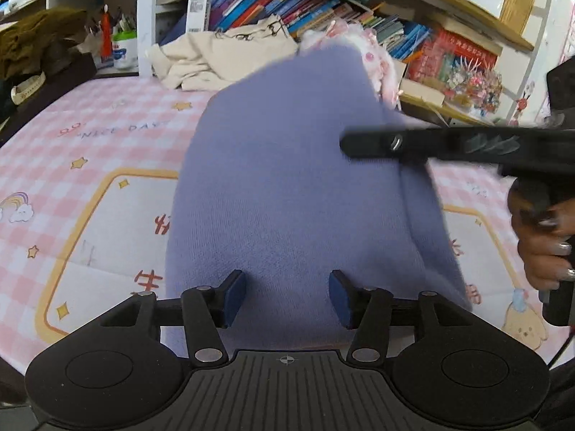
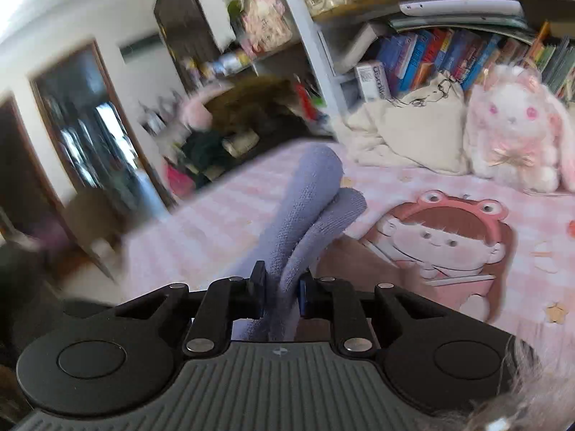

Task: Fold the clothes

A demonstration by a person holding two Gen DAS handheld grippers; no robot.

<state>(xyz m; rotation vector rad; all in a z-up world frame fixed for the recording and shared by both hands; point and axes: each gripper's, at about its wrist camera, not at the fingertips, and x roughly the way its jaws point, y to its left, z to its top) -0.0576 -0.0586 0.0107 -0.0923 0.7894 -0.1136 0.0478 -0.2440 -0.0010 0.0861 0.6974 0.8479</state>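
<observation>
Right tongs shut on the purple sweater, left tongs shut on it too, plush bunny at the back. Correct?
Not quite: the left tongs are open, pads apart over the purple sweater, as the left wrist view shows. The right tongs are shut on it; plush bunny at the back.

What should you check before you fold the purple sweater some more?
1. Right tool shut on the sweater: ok; cloth is bunched between its pads.
2. Left tool free to take another edge: ok; it is open with nothing between its fingers.
3. Sweater lying smooth: not ok; the right side is lifted off the pink sheet.
4. Room on the sheet to lay the fold: ok; the cream cloth and the toy bunny sit further back.
5. Sleeves tucked in: cannot tell.
</observation>
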